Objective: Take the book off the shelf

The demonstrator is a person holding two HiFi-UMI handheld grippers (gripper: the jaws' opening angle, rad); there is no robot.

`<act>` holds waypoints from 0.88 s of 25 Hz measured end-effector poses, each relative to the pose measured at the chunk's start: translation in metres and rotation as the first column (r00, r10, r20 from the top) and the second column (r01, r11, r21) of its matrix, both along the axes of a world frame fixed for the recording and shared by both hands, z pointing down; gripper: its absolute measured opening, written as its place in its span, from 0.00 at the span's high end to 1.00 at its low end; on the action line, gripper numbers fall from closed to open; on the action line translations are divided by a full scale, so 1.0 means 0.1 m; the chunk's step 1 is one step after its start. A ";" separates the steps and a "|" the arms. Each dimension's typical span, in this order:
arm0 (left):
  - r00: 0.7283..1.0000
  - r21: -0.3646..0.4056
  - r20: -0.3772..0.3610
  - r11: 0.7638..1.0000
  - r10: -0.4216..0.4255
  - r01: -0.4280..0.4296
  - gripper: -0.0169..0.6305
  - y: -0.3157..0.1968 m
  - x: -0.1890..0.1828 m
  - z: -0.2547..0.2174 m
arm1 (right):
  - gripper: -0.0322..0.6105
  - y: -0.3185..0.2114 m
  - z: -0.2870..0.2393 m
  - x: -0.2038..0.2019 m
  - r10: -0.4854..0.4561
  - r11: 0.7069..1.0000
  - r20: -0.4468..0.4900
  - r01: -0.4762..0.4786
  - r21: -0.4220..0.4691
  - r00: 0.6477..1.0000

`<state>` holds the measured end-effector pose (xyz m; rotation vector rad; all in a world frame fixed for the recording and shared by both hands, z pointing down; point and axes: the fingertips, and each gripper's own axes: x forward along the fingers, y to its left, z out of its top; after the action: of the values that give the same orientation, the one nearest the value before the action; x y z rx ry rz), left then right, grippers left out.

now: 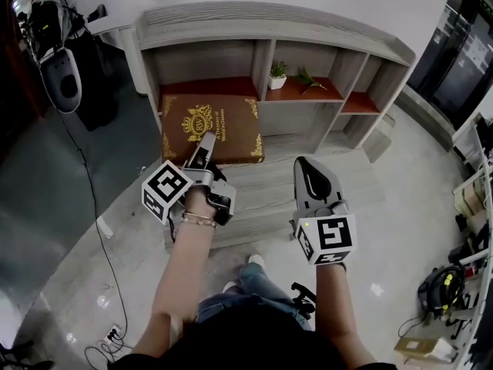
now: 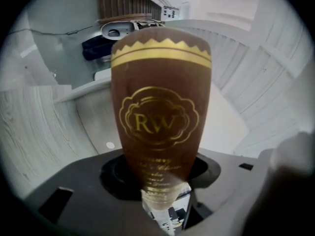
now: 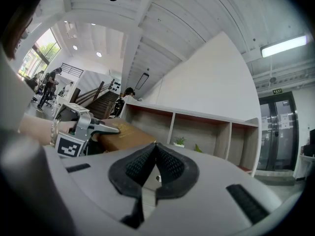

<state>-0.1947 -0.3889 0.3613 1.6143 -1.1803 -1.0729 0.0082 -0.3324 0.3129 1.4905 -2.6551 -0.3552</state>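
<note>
- Closest in, on the left, my left gripper (image 1: 206, 146) has its jaws drawn narrow and clamped on the near edge of the book (image 1: 212, 126). I judge the grip sits there because that edge is the only part a shelved book offers to the front.
- Brown with gold corners and a gold crest, the book lies cover-up and roughly level, reaching away from the jaws toward the shelf (image 1: 269, 20). In the left gripper view its crest rises straight out from between the jaws, so it sits centred in the grip, not skewed to one side.
- It hangs in front of the shelf's left compartment. Most of it looks clear of the opening (whether the far edge is fully out, I cannot tell), so I judge the task nearly done.
- Further right, a small potted plant (image 1: 278, 73) stands in the middle compartment, well apart from the book and in no danger from it.
- On the right, my right gripper (image 1: 311, 174) has its jaws closed pad against pad with nothing between them. It points at the shelf, near the book's right side without touching it. I read it as idle, placed to steady the free side if the one-edge hold sags.
</note>
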 end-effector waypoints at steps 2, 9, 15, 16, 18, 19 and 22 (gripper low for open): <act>0.994 0.012 0.107 1.000 -0.002 0.000 0.62 0.04 0.08 -0.03 | 0.93 0.03 0.00 0.07 0.010 1.000 0.001 -0.010 0.001 1.000; 0.821 0.029 0.567 0.997 -0.070 0.065 0.62 0.17 0.30 -0.09 | 0.93 0.01 -0.03 0.33 0.036 0.999 0.018 -0.036 0.009 0.999; 0.557 0.087 0.822 0.993 -0.120 0.085 0.62 0.22 0.50 -0.21 | 0.93 -0.07 -0.06 0.48 0.012 1.000 0.010 -0.012 0.002 1.000; 0.507 0.094 0.853 0.992 -0.126 0.087 0.62 0.23 0.53 -0.22 | 0.93 -0.08 -0.07 0.51 0.008 1.000 0.007 -0.008 0.002 1.000; 0.412 0.113 0.900 0.989 -0.141 0.092 0.62 0.25 0.58 -0.27 | 0.93 -0.09 -0.11 0.58 0.003 1.000 0.006 -0.003 0.005 1.000; 0.369 0.128 0.917 0.987 -0.153 0.092 0.62 0.27 0.61 -0.31 | 0.93 -0.10 -0.13 0.61 0.001 1.000 0.007 -0.001 0.008 1.000; 0.252 0.170 0.949 0.981 -0.188 0.090 0.62 0.30 0.72 -0.39 | 0.93 -0.14 -0.17 0.72 -0.002 1.000 0.010 0.002 0.015 1.000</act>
<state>-0.1231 -0.3589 0.3220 2.3617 -2.1181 -0.0145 0.0799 -0.3465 0.2960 1.4987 -2.6678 -0.3694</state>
